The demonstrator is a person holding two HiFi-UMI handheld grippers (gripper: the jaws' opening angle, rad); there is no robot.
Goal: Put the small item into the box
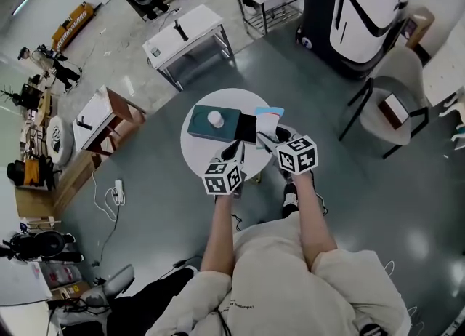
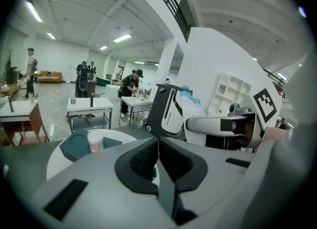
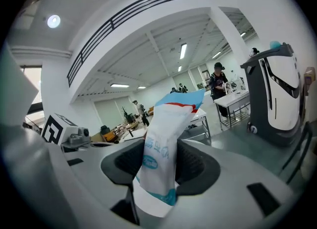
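White-and-blue packet (image 3: 162,143) stands upright in the right tool (image 3: 159,168), jaws clamped on its lower half, above the bench (image 1: 197,158) just right of the teal box (image 1: 200,128), likely poised for the drop. The left tool (image 2: 158,159) waits nearer, jaws together, empty.

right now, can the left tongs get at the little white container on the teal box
Probably yes. The left tongs are shut and empty, and the little white container stands uncovered on the teal box ahead of them, nothing in between. They would have to open first.
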